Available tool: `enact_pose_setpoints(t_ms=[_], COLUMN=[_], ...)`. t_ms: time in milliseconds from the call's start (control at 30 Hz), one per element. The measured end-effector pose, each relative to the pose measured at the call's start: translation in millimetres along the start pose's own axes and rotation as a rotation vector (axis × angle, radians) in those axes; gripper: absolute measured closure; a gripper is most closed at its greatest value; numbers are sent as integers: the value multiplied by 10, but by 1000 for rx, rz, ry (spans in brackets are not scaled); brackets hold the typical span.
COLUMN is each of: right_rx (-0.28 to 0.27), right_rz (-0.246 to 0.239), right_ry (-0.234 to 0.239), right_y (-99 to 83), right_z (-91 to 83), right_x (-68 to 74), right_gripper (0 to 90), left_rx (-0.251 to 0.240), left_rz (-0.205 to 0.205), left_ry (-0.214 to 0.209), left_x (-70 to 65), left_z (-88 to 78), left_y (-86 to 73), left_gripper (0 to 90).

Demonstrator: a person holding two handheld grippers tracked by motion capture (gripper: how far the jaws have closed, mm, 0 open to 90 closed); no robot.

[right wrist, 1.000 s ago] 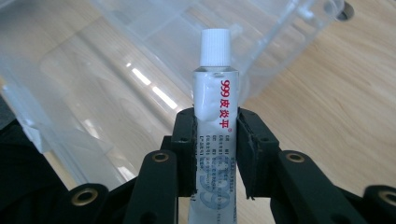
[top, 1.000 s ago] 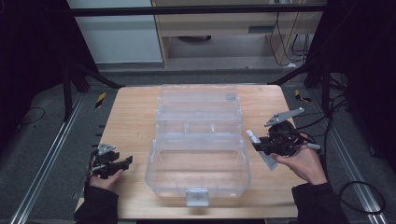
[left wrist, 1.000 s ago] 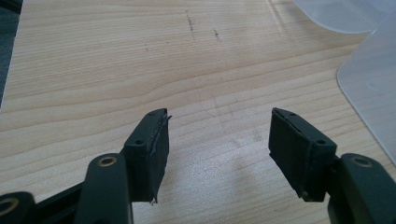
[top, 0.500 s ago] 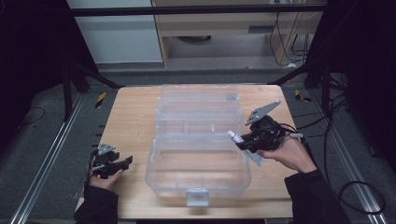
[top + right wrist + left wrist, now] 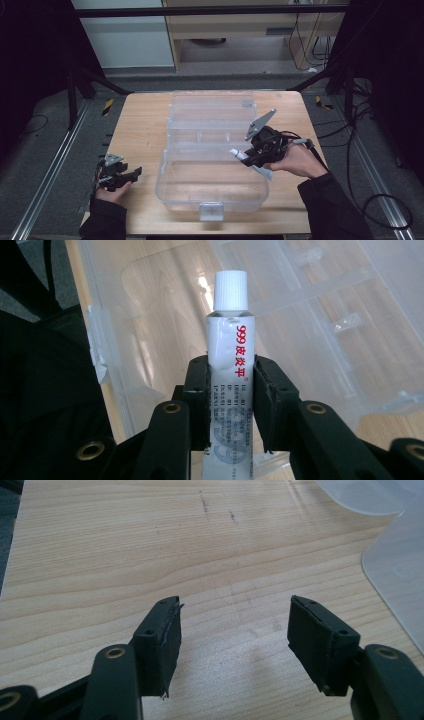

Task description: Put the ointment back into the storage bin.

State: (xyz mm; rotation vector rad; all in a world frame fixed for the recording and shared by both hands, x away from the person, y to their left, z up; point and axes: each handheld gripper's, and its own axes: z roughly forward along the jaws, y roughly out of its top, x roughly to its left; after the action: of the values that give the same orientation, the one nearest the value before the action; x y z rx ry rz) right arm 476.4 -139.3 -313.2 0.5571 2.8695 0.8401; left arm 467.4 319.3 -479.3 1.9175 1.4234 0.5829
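Over the right rim of the clear plastic organizer box (image 5: 212, 150), the right gripper (image 5: 243, 156) is clamped on a white ointment tube (image 5: 250, 162), both pads pressing the tube's body from either side. From the gripper's own camera the ointment tube (image 5: 229, 365) stands up between the jaws with its white ribbed cap (image 5: 230, 290) pointing away, red print running down its face, and the box's dividers (image 5: 345, 322) lie beyond it. Seen from above, the tube lies slanted, its capped end reaching in over the box's front compartment and its tail end sticking out toward the person's right hand (image 5: 295, 160). Well to the left of the box, the left gripper (image 5: 131, 174) rests low over the wooden table (image 5: 140, 125), its jaws spread wide with nothing but bare wood (image 5: 150, 555) between them; a corner of the box (image 5: 400, 575) shows just beside its right jaw
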Motion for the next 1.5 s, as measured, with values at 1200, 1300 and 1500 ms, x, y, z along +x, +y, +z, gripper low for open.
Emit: enact_pose_setpoints(t_ms=[1200,1300,1500], right_rx=[210,225,257], right_rz=[-229,-251,-270], right_ry=[94,100,108], right_y=[88,55,3], right_z=[734,796,916], right_x=[165,179,185], right_gripper=[699,699,699], left_rx=[1,4,3], left_rz=[4,7,6], left_ry=[4,5,5], left_x=[0,0,3], left_z=[-1,-2,0], left_y=[-2,-2,-3], left_gripper=[383,383,383])
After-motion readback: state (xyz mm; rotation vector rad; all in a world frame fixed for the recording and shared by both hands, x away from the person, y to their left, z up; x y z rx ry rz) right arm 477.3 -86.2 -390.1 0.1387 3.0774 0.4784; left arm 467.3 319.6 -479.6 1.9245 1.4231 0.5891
